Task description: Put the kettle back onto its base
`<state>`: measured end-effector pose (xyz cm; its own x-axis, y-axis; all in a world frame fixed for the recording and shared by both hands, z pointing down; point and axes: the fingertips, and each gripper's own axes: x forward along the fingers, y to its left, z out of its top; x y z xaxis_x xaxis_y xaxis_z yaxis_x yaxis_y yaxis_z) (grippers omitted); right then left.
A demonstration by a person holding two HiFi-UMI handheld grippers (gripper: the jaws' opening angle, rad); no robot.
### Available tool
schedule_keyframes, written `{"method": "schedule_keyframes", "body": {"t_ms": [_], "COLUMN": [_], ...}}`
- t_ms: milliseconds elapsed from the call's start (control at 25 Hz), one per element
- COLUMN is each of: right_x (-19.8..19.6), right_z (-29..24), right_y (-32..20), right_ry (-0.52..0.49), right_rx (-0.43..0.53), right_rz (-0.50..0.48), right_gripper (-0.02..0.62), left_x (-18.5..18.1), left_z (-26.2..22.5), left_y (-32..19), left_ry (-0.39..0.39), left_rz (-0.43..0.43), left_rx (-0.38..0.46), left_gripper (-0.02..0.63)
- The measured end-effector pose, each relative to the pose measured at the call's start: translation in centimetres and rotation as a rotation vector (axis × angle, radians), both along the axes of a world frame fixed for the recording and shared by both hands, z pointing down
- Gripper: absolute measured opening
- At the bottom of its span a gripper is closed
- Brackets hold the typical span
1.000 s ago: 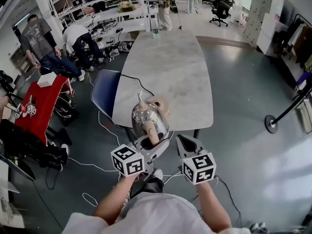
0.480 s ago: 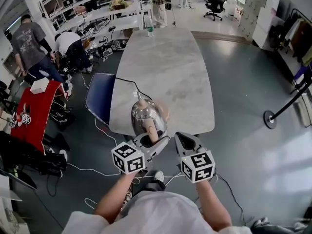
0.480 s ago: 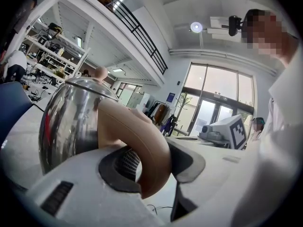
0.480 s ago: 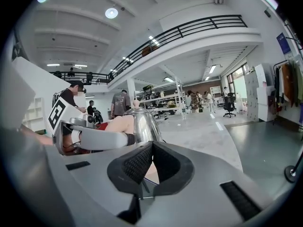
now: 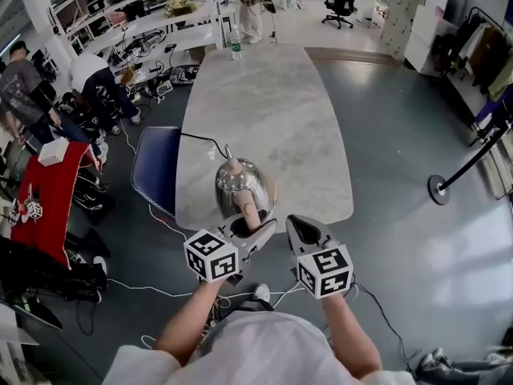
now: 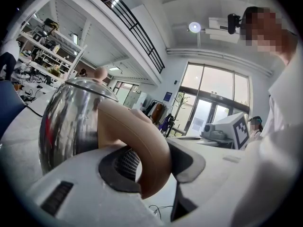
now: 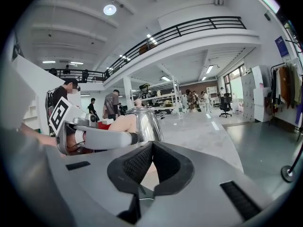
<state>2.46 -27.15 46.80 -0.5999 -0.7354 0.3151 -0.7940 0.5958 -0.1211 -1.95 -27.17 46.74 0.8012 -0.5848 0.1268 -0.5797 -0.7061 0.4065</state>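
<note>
Kettle (image 5: 243, 184) being held mid-frame, left gripper (image 5: 250, 227) jaws pinching handle; right gripper (image 5: 300, 224) jaws pressing together, empty. Likely nearing base (image 5: 272, 188): needing lining up, gentle lowering.

blue chair (image 5: 154, 167) beside grey table (image 5: 272, 95)

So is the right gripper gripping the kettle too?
No, the right gripper has its jaws together on nothing, and the kettle is clear of them.
</note>
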Motion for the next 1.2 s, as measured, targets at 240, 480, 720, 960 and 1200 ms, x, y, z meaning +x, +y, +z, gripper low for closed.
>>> {"method": "schedule_keyframes", "body": {"t_ms": [240,480,720,960,1200], "right_x": [-0.3,0.0,-0.5,-0.4,0.0], "right_z": [-0.1,0.4,1.5,1.8,2.2], "right_y": [-1.7,-3.2,-4.0,-4.8,-5.2], "right_ry": [0.004,0.011,0.017,0.021,0.024], "right_rx": [-0.016,-0.024,-0.036,-0.053,-0.06], "right_rz": [0.027,0.056,0.085,0.1,0.114], "right_gripper": [0.005,0.005,0.005,0.005,0.005], "left_x": [-0.3,-0.1,-0.7,-0.5,-0.3], "left_z": [-0.5,0.2,1.7,2.6,3.3], "left_y": [-2.4,-4.5,-5.6,-6.5,-6.8], "left_ry": [-0.008,-0.011,-0.012,-0.019,-0.022], "left_rz": [0.028,0.06,0.087,0.108,0.118], "left_rx": [0.01,0.013,0.007,-0.019,-0.017], "left_gripper": [0.152,0.153,0.153,0.153,0.155]}}
